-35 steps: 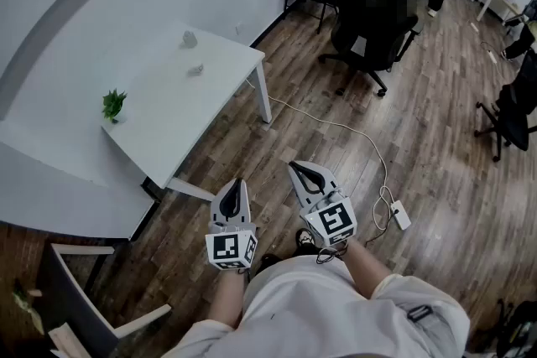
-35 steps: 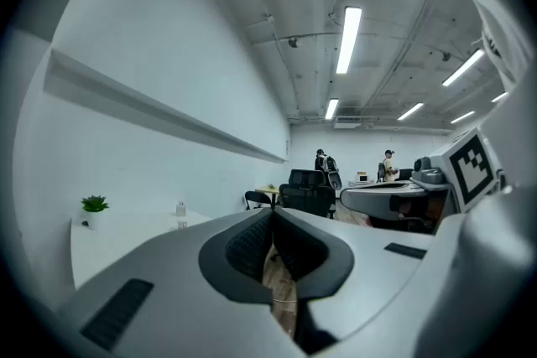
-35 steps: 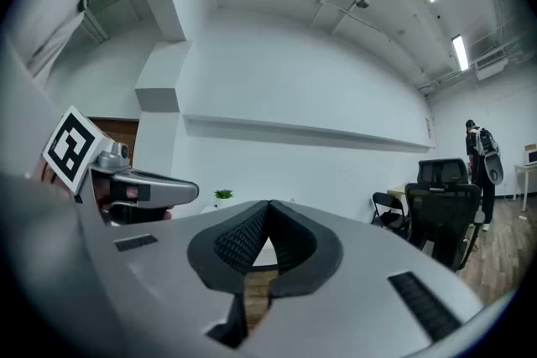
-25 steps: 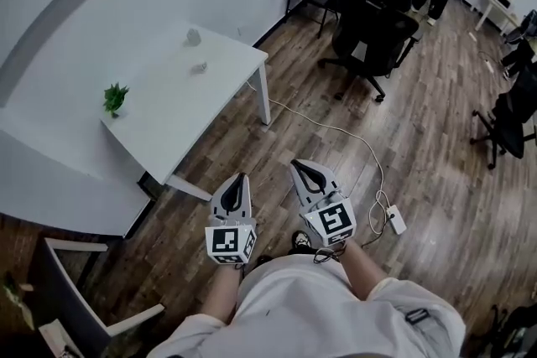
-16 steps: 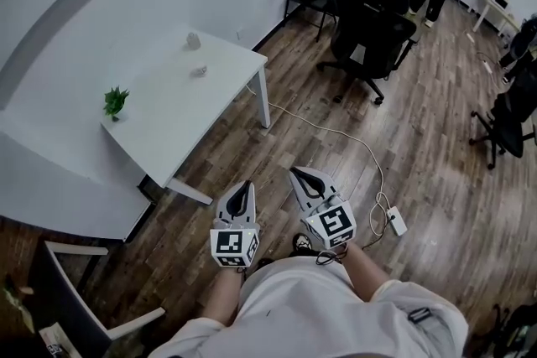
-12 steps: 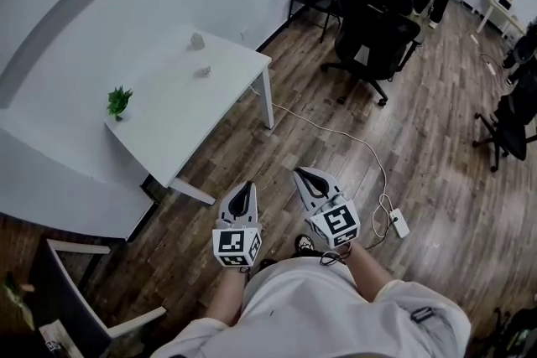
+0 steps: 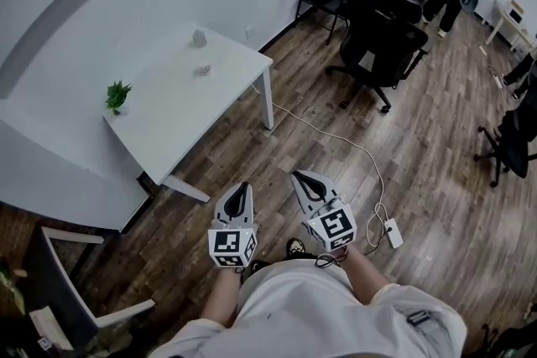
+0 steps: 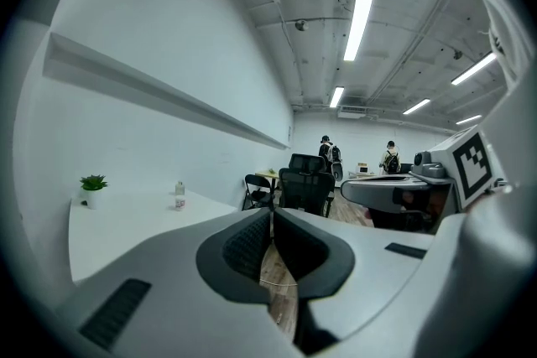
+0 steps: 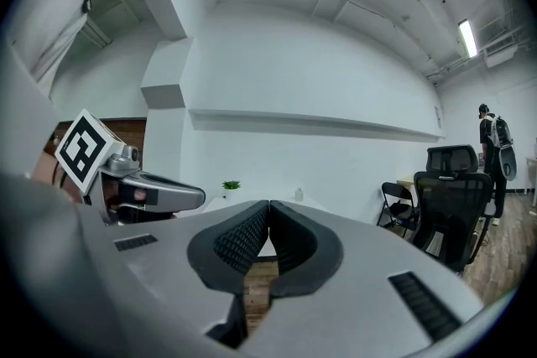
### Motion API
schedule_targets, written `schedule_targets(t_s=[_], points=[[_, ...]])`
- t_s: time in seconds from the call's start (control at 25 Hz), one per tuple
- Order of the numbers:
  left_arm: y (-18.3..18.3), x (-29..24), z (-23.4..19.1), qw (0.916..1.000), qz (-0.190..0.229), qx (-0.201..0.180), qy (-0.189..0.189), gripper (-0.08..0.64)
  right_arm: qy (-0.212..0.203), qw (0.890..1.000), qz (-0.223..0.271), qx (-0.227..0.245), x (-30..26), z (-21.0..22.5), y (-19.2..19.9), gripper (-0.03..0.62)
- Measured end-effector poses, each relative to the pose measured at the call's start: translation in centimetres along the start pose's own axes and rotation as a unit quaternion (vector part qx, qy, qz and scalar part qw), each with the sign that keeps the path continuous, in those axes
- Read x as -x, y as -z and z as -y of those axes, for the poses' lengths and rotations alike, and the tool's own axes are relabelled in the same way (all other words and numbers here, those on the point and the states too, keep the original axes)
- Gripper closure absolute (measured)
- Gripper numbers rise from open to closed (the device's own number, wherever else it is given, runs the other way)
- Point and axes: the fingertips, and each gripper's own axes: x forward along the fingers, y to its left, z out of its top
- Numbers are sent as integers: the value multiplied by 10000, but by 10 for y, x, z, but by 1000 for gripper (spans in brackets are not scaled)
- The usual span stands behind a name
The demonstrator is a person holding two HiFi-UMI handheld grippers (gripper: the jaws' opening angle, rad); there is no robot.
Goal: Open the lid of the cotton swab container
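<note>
**Both hand-held grippers shut and empty, well short of the container**

Furthest to the left of the hand-held grippers, a plant (image 7: 117,95) stands at the edge of the white counter (image 7: 168,113). Beyond it, well ahead of the left hand-held gripper (image 7: 242,186) and off to its left, stands a small pale upright thing, most likely the container (image 7: 199,38). A lower pale bit (image 7: 201,70) lies just on the gripper's side of it. Both are too small here to tell lid from body.

The left hand-held gripper is held low in front of the person, over the wooden floor. Its own view shows the jaws pressed together with nothing between them. The right hand-held gripper (image 7: 296,175) is just beside it, likewise closed and empty. An office chair (image 7: 379,33) stands far ahead and to the right of it.

The task has not begun, since neither gripper is near the counter.

As a judgement, a swab container is light, stiff, smooth plastic. It is likely to skid or tip on the bare counter under any push. One gripper should clamp the body low down, across its width, firmly but not crushingly. The other should take the lid at its rim or tab and lift. Whether the lid hinges or pulls off cannot be told from here.
</note>
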Motion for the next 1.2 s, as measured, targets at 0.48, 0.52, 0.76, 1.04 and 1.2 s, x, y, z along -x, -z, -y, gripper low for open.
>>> schedule_targets(t_s=[0.48,0.52,0.76,1.04,1.2], points=[[40,-11,-3,9957,-642,300,-604,471,-723,9967,-243,-264,-27,28,34,523],[42,-12,-7,9949,-700,309,-653,463,-753,9964,-257,-304,-31,29,36,523],[47,-49,-37,9942,-766,383,-654,462,-774,9957,-411,-311,-68,40,46,523],[31,-134,-81,9968,-684,364,-211,462,-431,9974,-521,-251,-131,83,39,523],[5,-174,-126,9972,-686,282,-66,460,-363,9979,-502,-182,-188,98,13,522]])
